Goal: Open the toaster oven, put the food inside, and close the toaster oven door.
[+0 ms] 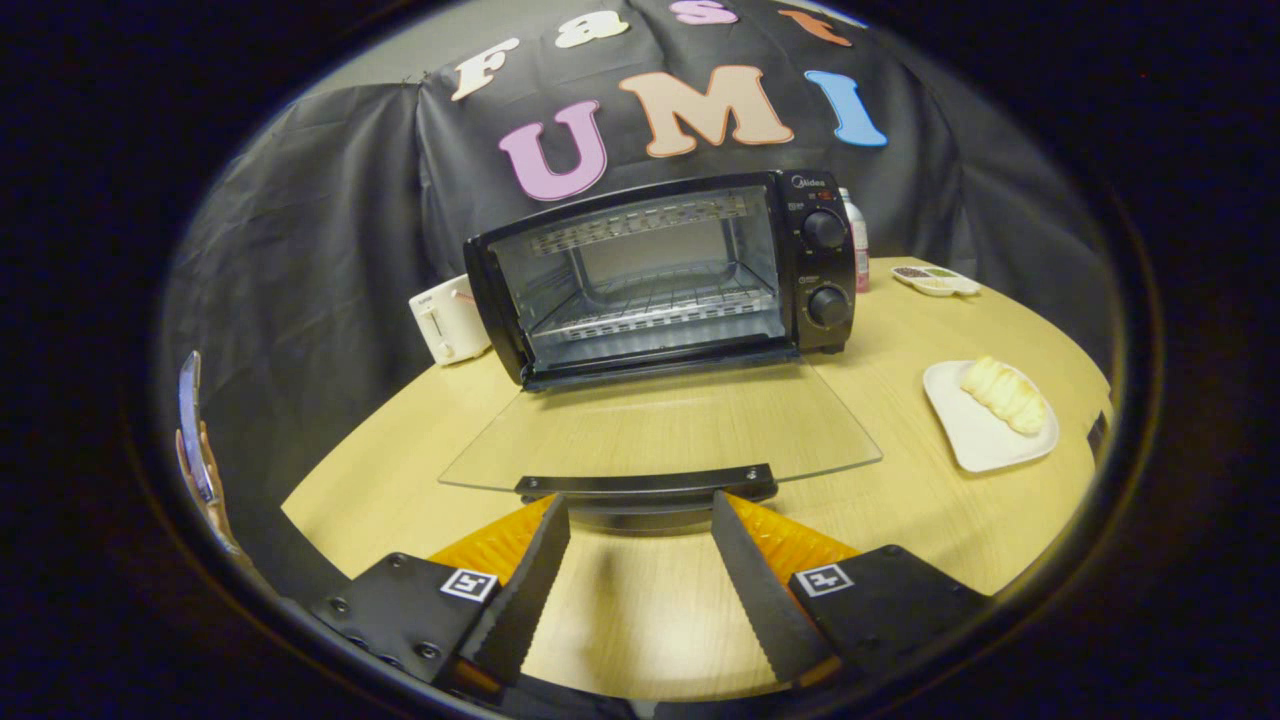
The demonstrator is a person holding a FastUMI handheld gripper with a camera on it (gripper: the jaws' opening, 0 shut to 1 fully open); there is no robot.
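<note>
— Two fingers (535, 570) spread wide on my gripper (640, 505), nothing held between them. Their tips sit just at the black handle (645, 487) of the toaster oven door (660, 425), one near each end of it; whether they touch it I cannot tell.

— Where is the door?

— Folded flat down toward me, glass lying level over the wooden table (900, 500). Beyond it the toaster oven (665, 275) stands open, its rack bare.

— And the food?

— My pastry (1003, 395) rests on a white plate (985, 420), off to the right of the fingers and well apart from them, nearer than the oven.

— Anything else?

— A white toaster (450, 320) sits just left of the oven, and a small dish (937, 281) far right.
</note>
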